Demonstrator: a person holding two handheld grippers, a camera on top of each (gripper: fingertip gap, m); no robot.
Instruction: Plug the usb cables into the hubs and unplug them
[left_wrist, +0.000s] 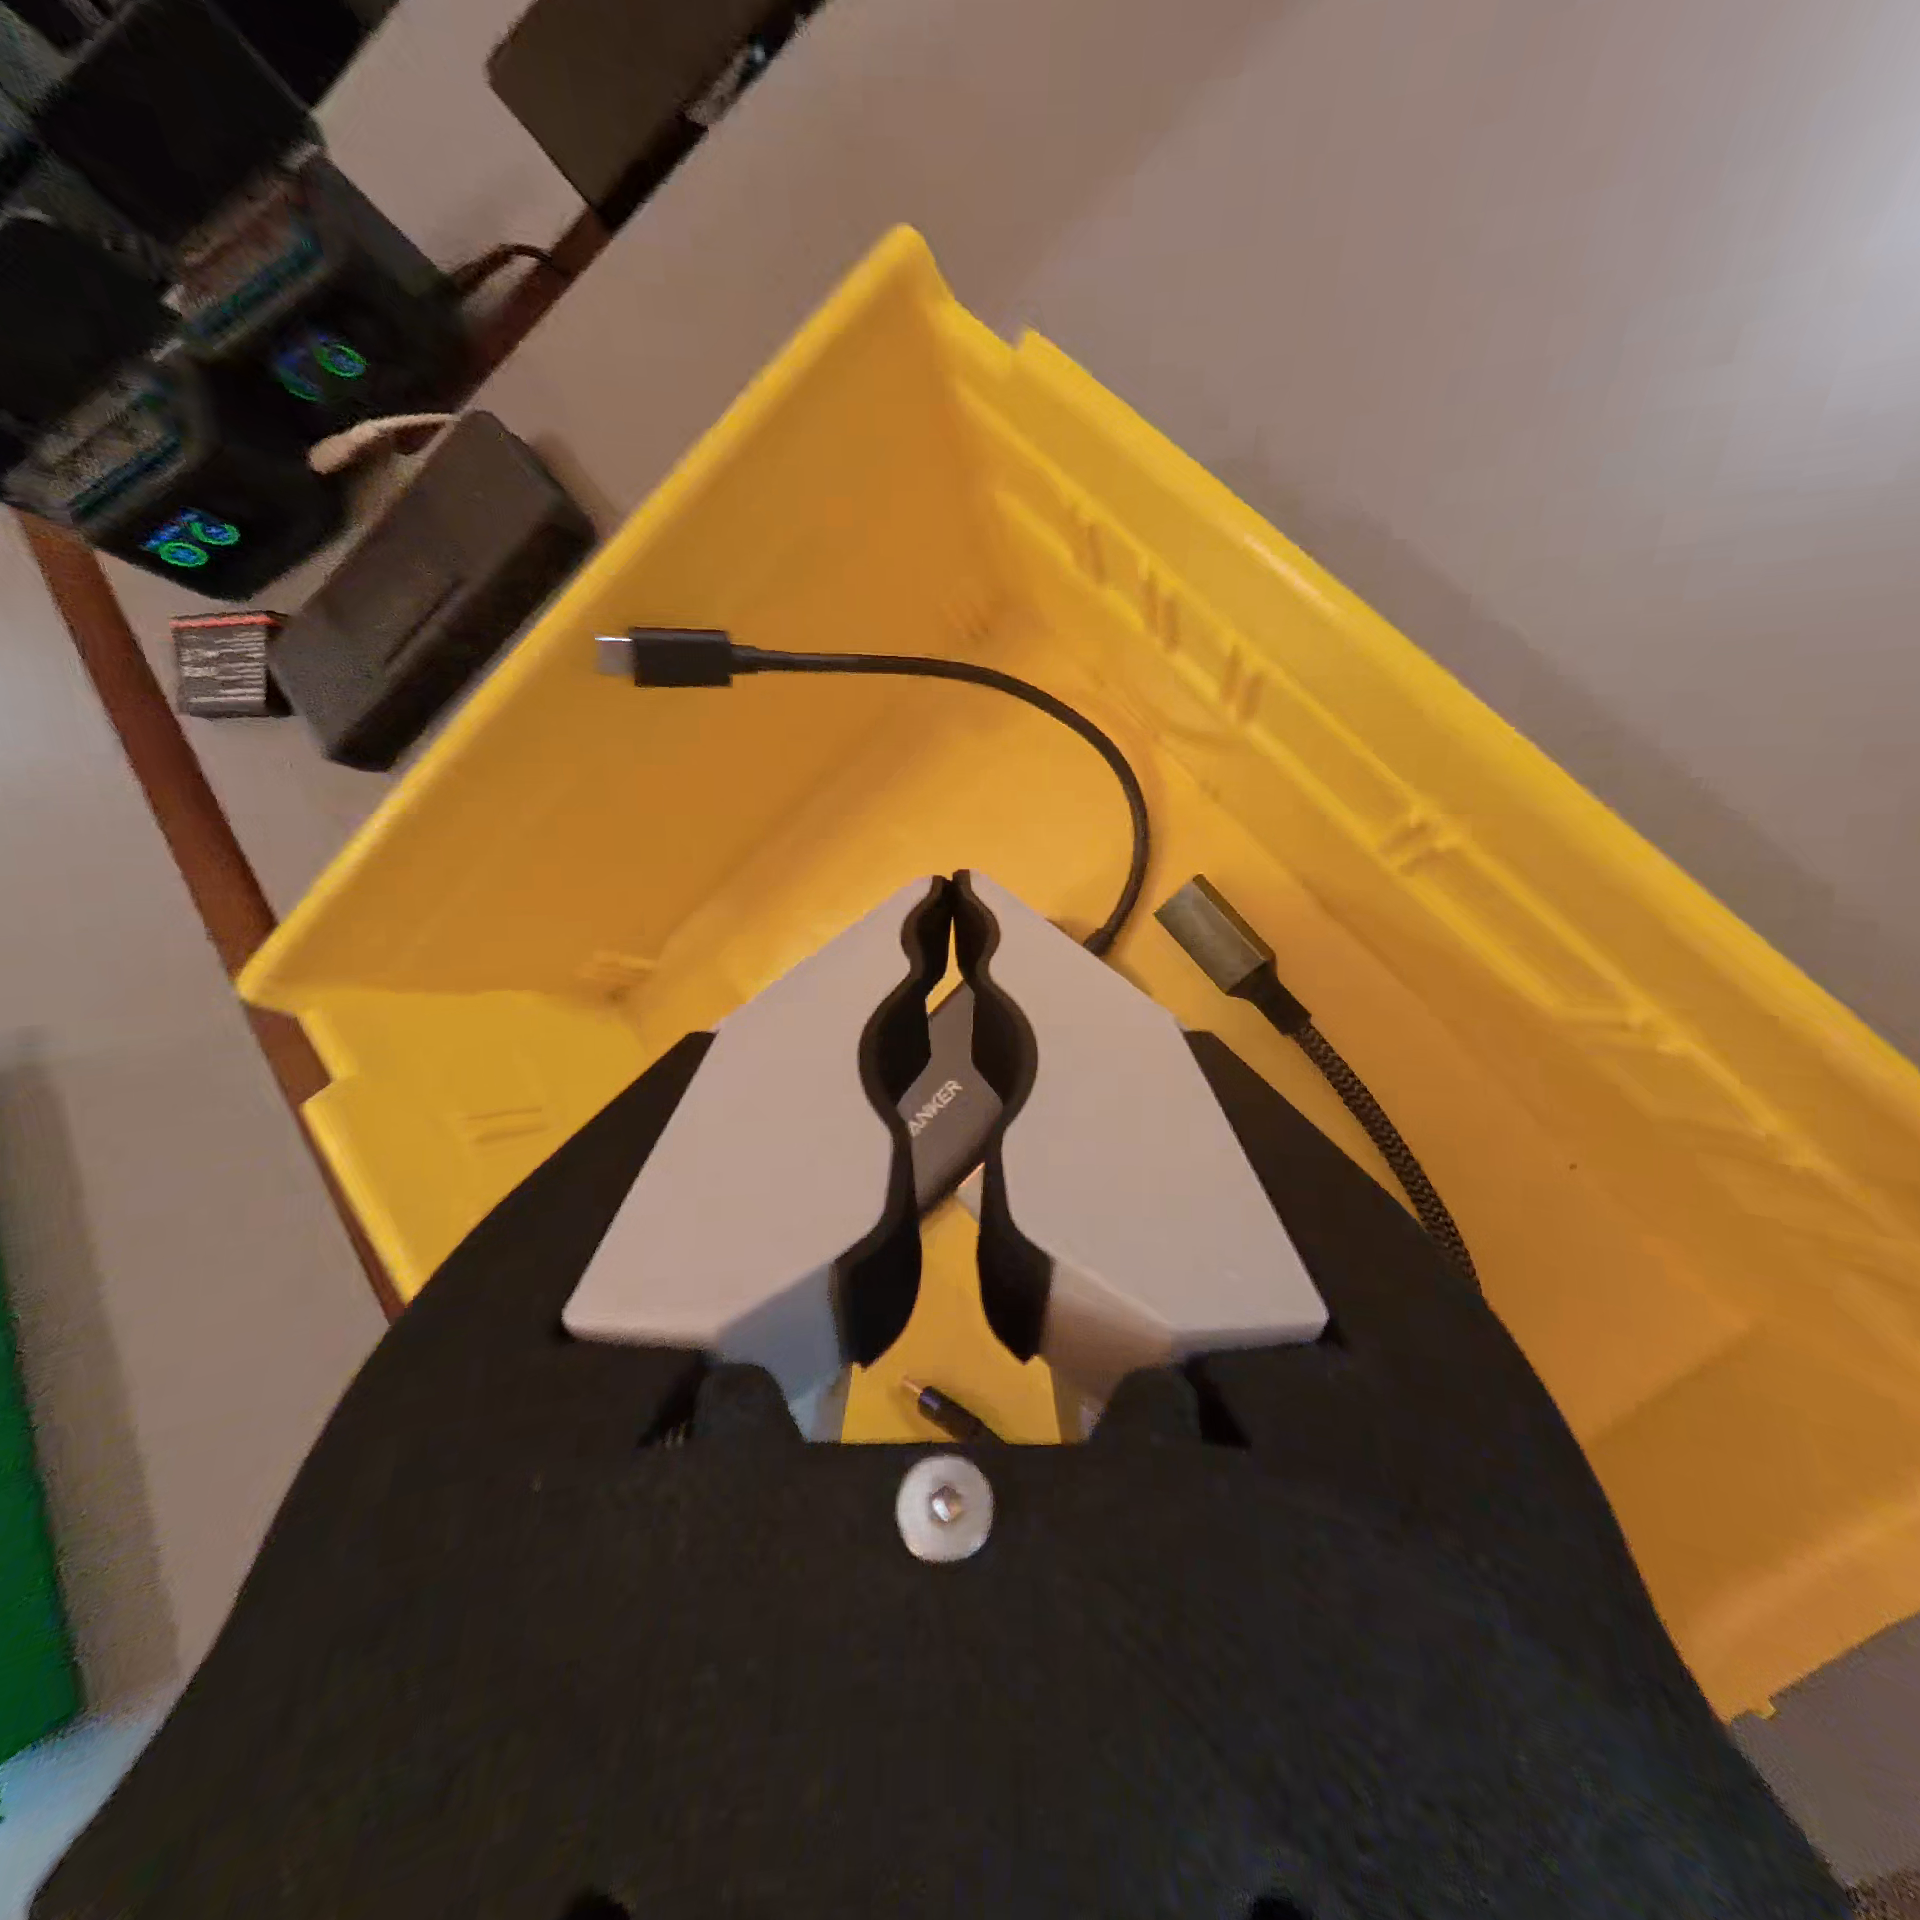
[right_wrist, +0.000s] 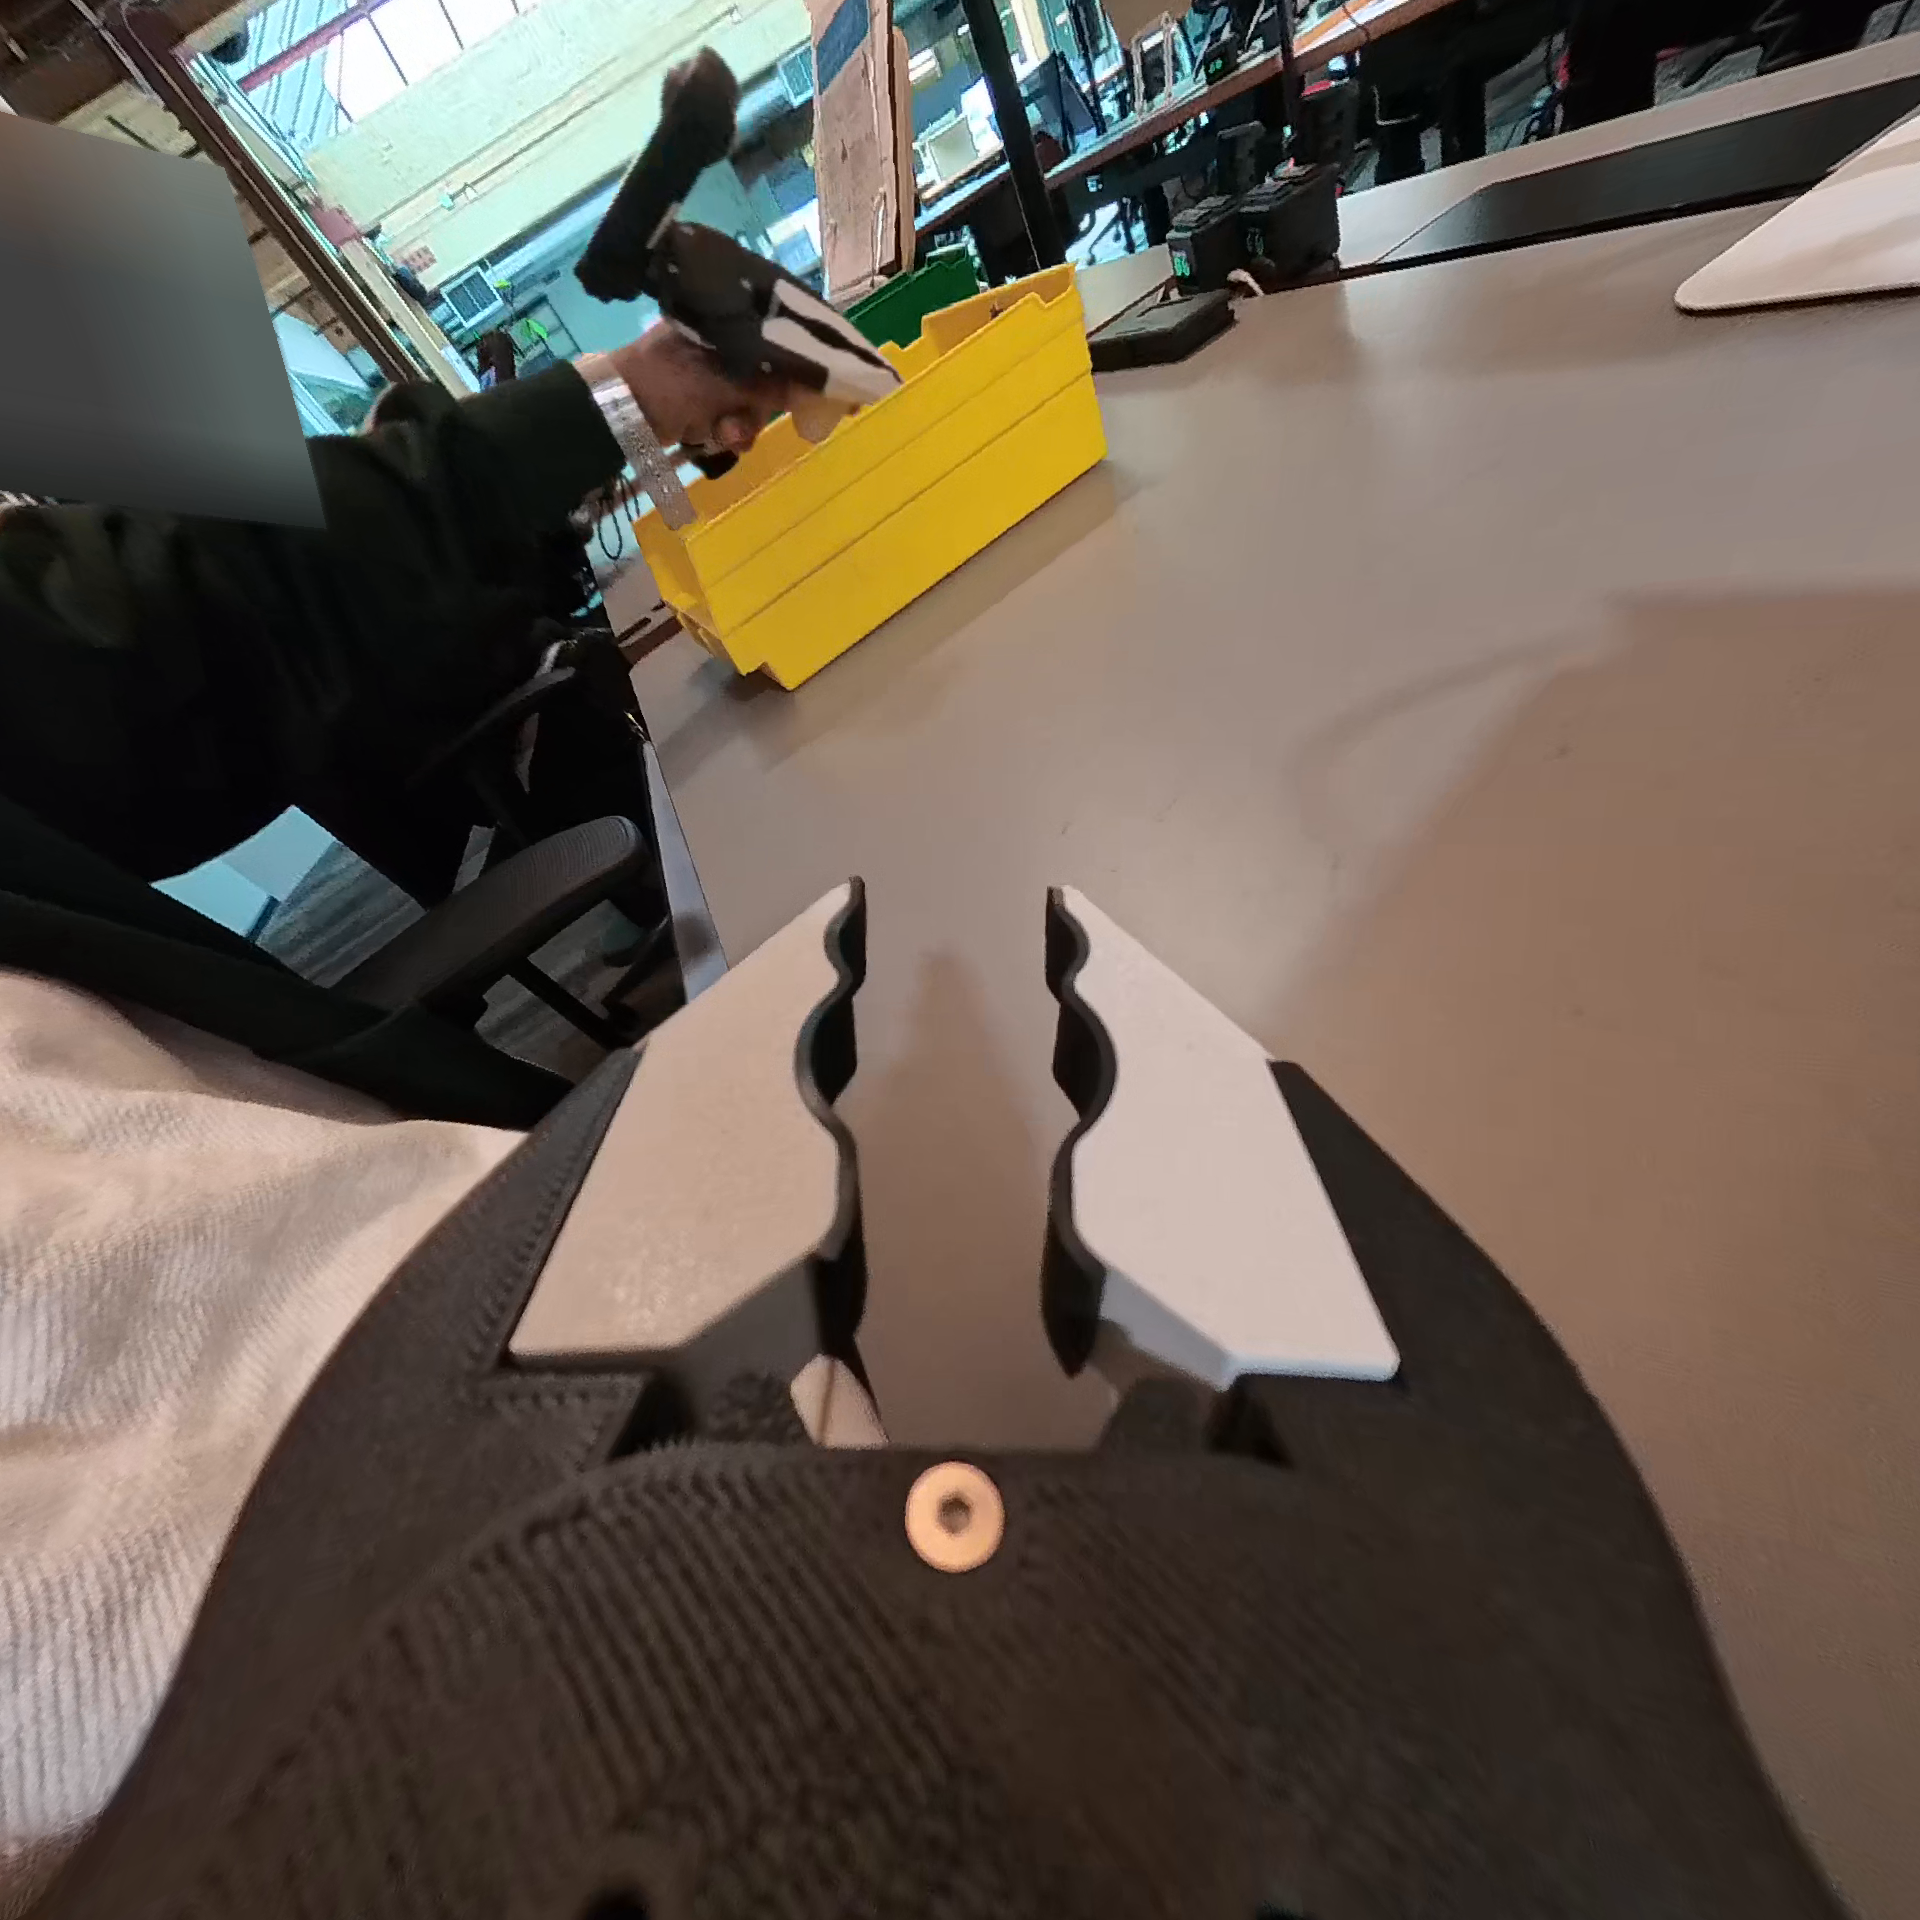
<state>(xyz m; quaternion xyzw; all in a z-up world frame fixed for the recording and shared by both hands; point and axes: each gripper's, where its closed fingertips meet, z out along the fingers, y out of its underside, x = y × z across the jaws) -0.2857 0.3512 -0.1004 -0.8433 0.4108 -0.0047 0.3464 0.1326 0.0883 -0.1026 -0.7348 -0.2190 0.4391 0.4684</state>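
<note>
In the left wrist view my left gripper (left_wrist: 954, 883) is shut on a dark grey USB hub (left_wrist: 951, 1127) inside a yellow bin (left_wrist: 727, 582). The hub's thin black cable (left_wrist: 1039, 707) curves up to a free plug (left_wrist: 665, 657). A braided cable (left_wrist: 1361, 1112) with a metal-grey plug (left_wrist: 1216, 935) lies just right of my fingers. Another small plug (left_wrist: 940, 1413) shows below the jaws. In the right wrist view my right gripper (right_wrist: 954, 904) is open and empty, low over the grey table (right_wrist: 1403, 582), far from the yellow bin (right_wrist: 894, 488). The left gripper (right_wrist: 831, 353) shows dipping into that bin.
Black chargers with green lights (left_wrist: 260, 416) and a black box (left_wrist: 436, 592) sit beyond the bin's corner. A person in a dark sleeve (right_wrist: 364, 540) holds the left gripper. A chair (right_wrist: 499, 914) stands by the table edge. A light flat slab (right_wrist: 1829, 229) lies far right.
</note>
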